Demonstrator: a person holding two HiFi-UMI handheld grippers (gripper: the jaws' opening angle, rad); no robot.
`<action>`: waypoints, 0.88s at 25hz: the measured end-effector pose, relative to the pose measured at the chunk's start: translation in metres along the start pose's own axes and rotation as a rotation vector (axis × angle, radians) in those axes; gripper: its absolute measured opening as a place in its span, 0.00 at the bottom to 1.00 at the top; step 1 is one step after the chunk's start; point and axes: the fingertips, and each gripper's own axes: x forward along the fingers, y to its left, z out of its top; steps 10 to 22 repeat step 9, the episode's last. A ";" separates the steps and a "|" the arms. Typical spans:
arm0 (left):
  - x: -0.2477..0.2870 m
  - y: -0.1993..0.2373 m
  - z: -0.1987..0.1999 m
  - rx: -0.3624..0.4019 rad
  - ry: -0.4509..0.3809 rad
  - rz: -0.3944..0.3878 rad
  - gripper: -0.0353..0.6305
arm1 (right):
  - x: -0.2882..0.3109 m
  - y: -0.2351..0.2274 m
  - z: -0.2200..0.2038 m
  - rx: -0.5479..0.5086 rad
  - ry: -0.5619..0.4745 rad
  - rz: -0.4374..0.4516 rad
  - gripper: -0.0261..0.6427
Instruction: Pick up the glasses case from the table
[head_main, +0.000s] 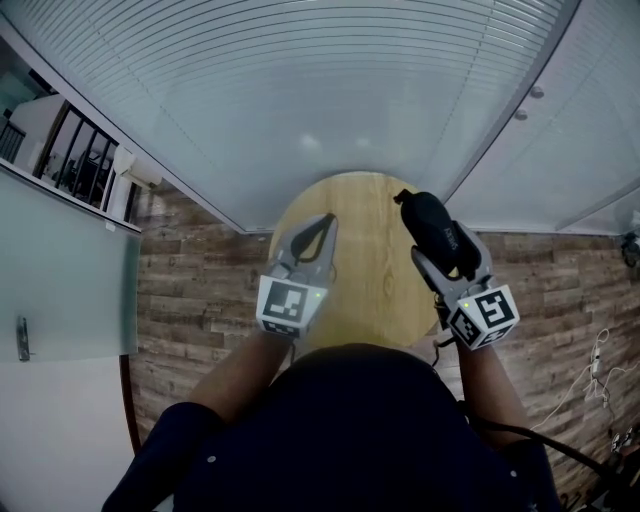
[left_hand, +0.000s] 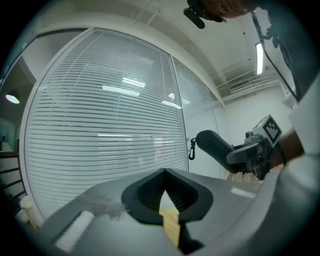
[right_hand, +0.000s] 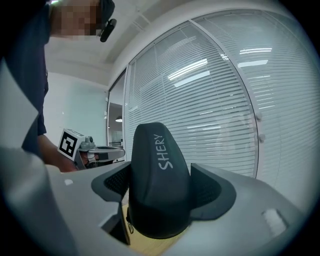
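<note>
Between the jaws of the right gripper (right_hand: 162, 187) sits the dark glasses case (right_hand: 159, 155), clamped on both sides and apparently lifted off the round wooden table (head_main: 372, 290). Beside it, the left gripper (left_hand: 166, 192) is pinched closed on nothing. The pickup looks essentially done.

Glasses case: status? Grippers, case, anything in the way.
Right gripper shut on the glasses case, case up off the wooden table. Left gripper shut, empty, alongside. Nothing visible in the way.
</note>
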 end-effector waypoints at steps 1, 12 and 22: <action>-0.001 0.001 0.000 -0.002 0.001 0.003 0.06 | 0.001 0.000 0.002 -0.002 -0.004 0.001 0.60; 0.000 0.009 -0.001 -0.019 0.004 0.024 0.06 | 0.010 -0.002 0.006 -0.006 -0.008 0.008 0.60; 0.000 0.009 -0.001 -0.019 0.004 0.024 0.06 | 0.010 -0.002 0.006 -0.006 -0.008 0.008 0.60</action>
